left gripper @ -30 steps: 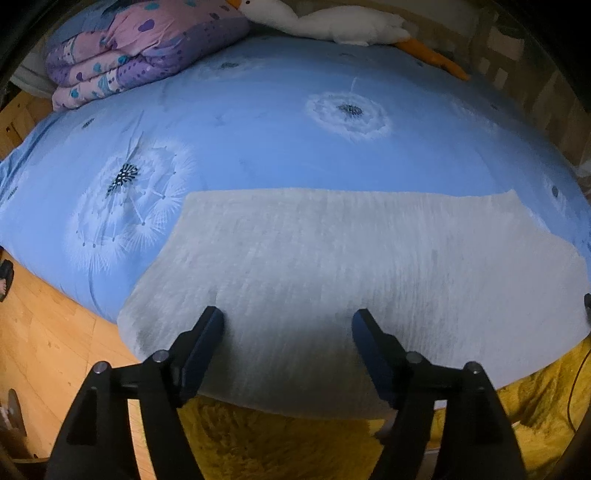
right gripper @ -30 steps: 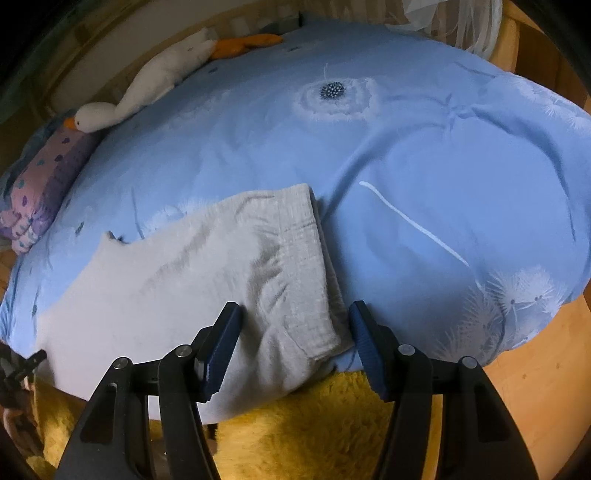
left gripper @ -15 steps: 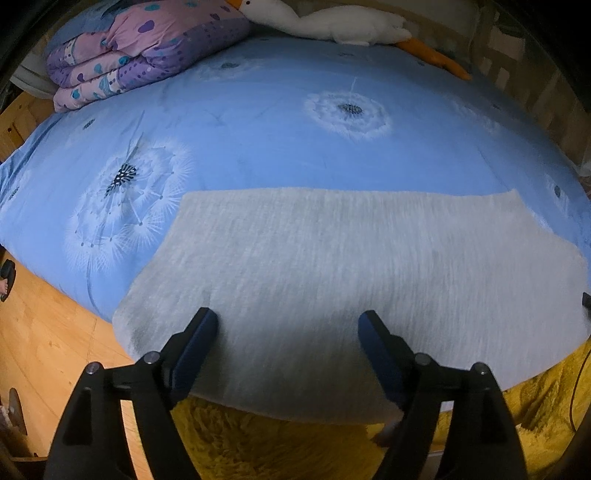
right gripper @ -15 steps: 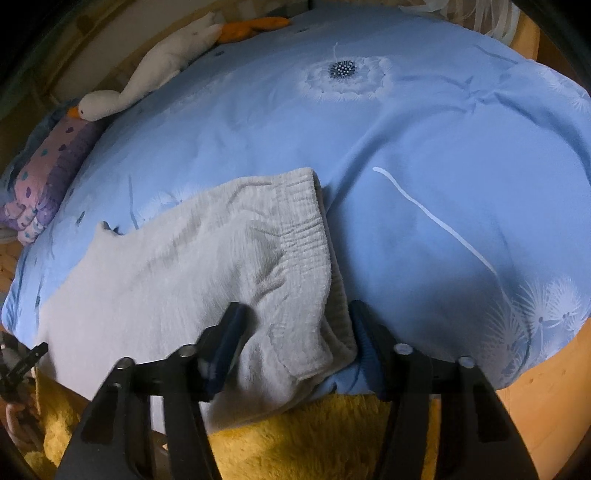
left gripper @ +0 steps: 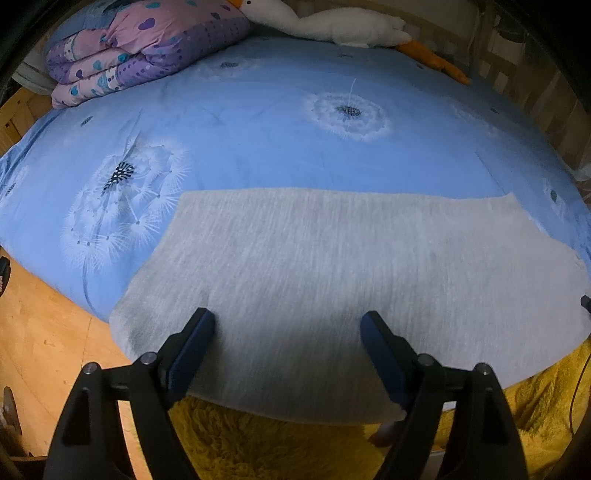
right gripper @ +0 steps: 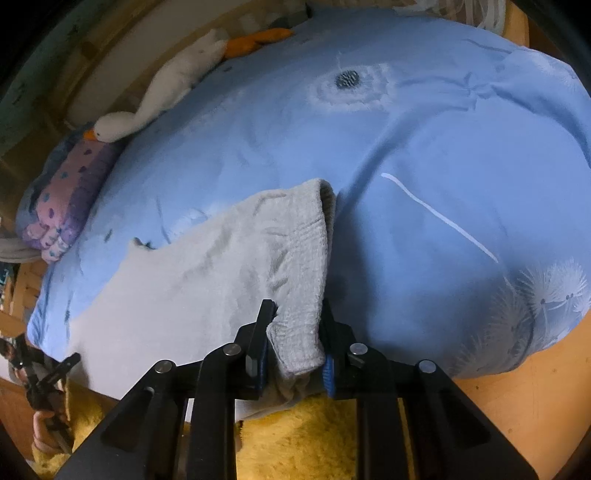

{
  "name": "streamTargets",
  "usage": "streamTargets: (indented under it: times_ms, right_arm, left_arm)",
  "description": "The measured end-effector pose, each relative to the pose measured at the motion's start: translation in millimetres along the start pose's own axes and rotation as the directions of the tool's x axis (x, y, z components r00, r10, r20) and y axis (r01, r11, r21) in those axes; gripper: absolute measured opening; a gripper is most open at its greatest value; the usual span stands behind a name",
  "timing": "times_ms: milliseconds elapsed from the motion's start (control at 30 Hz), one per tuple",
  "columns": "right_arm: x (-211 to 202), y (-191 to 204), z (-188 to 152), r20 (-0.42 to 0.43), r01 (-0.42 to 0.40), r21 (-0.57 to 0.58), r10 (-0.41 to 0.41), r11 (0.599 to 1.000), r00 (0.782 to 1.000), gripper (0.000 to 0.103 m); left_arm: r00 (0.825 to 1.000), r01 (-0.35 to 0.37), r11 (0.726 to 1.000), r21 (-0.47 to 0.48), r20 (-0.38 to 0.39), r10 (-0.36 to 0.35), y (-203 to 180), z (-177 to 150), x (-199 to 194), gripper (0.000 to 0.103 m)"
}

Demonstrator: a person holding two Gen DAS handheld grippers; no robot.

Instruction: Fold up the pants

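Note:
Light grey pants (left gripper: pixel 332 266) lie flat along the near edge of a blue bed (left gripper: pixel 258 140), legs to the left, waistband to the right. My left gripper (left gripper: pixel 288 332) is open, its fingers spread over the leg end just above the fabric. In the right wrist view the pants (right gripper: pixel 192 288) end in a ribbed waistband (right gripper: pixel 306 258). My right gripper (right gripper: pixel 293 332) is shut on the near corner of that waistband. The left gripper shows far left in the right wrist view (right gripper: pixel 55 369).
A folded purple quilt (left gripper: pixel 140 48) and a white goose plush (left gripper: pixel 332 22) lie at the far side of the bed. A yellow fuzzy rug (left gripper: pixel 277 446) lies below the bed's near edge, on a wooden floor (left gripper: pixel 40 332). A wooden bed frame (left gripper: pixel 535 81) stands at the right.
My right gripper has closed from open onto the waistband corner and moved slightly forward. My left gripper has stayed open and barely shifted over the leg end.

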State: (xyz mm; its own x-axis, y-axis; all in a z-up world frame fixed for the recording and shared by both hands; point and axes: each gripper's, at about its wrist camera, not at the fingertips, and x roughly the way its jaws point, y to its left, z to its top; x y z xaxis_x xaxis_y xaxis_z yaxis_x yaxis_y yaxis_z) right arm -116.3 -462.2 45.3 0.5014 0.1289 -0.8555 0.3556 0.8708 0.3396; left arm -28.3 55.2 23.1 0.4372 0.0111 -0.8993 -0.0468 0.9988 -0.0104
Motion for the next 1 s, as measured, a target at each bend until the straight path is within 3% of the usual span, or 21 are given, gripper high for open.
streamTargets:
  times_ms: [233,400,700,1000]
  right_arm:
    - [18,0,5,-0.018,-0.023,0.013,0.023,1.000,1.000,0.024]
    - [-3,12,3,0.045,-0.036,-0.012,0.036,0.999,0.998,0.017]
    - [-53,86,11,0.128,-0.102,-0.194,0.128,0.976,0.983,0.017]
    - [-61,169,7,0.072,-0.227,-0.340,0.266,0.912,0.961,0.017]
  left_arm:
    - [1.000,-0.009,1.000,-0.002,-0.008,0.009,-3,1,0,0.086]
    - [1.000,0.022,0.998,-0.053,-0.020,-0.023,5,5,-5,0.085]
    - [0.999,0.027,0.995,-0.094,-0.020,-0.029,20,5,-18,0.085]
    - [0.999,0.032,0.993,-0.111,-0.020,-0.035,33,2,-27,0.085]
